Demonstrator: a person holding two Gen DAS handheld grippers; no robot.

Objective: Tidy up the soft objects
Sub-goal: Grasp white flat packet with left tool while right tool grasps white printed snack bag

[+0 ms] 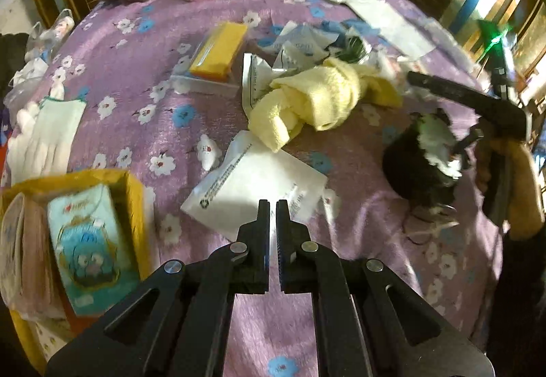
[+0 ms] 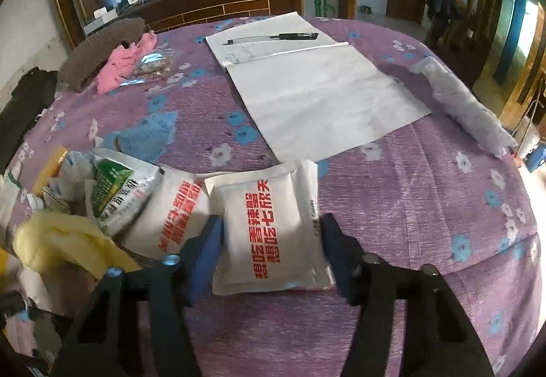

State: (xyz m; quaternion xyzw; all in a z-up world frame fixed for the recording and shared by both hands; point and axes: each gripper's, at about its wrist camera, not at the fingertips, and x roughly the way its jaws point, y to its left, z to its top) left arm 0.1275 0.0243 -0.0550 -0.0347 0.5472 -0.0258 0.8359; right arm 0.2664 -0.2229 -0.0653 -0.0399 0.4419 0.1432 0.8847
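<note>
Far off the left side of my left gripper (image 1: 272,206) sits the yellow cardboard box (image 1: 134,206), already holding a teal cartoon-printed packet (image 1: 88,240), so I judge it to be the collecting spot. This gripper's fingers stand nearly together with nothing between them, hovering over a flat white printed pouch (image 1: 252,182) on the purple flowered tablecloth (image 1: 191,131). Ahead and to the right of the tips lies a knotted pale yellow fleece cloth (image 1: 307,103).

My right gripper (image 2: 271,226) is spread wide, one finger on each side of a puffy white sachet with red lettering (image 2: 269,230), lined up for a squeeze across its width. It is not yet clamped, as far as I can judge. A second similar sachet (image 2: 170,209) lies just outside my left finger.
</note>
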